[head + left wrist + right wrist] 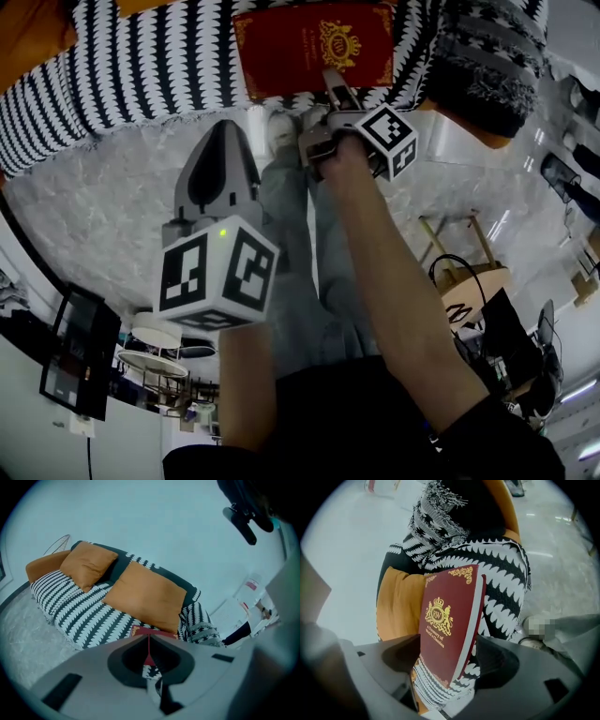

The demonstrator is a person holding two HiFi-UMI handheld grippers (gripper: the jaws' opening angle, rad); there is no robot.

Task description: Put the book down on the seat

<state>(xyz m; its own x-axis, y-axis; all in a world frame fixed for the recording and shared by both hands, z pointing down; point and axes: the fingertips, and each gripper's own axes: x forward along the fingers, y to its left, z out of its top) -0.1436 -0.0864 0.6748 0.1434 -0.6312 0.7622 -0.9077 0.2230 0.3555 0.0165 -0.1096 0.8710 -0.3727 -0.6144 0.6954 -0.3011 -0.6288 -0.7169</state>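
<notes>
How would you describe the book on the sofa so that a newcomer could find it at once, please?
Find the sofa with the black-and-white patterned cover. Near the end with the fringed throw, in front of the larger orange cushion, the book lies on the seat. It is a dark red hardback with a gold crest and gold corner ornaments, the only red thing there.

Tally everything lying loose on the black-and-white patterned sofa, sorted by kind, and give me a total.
Orange fabric cushions: 2 (far cushion, near cushion)
Red hardcover book with gold crest: 1
Black-and-white fringed knit throw: 1
Total: 4
</notes>
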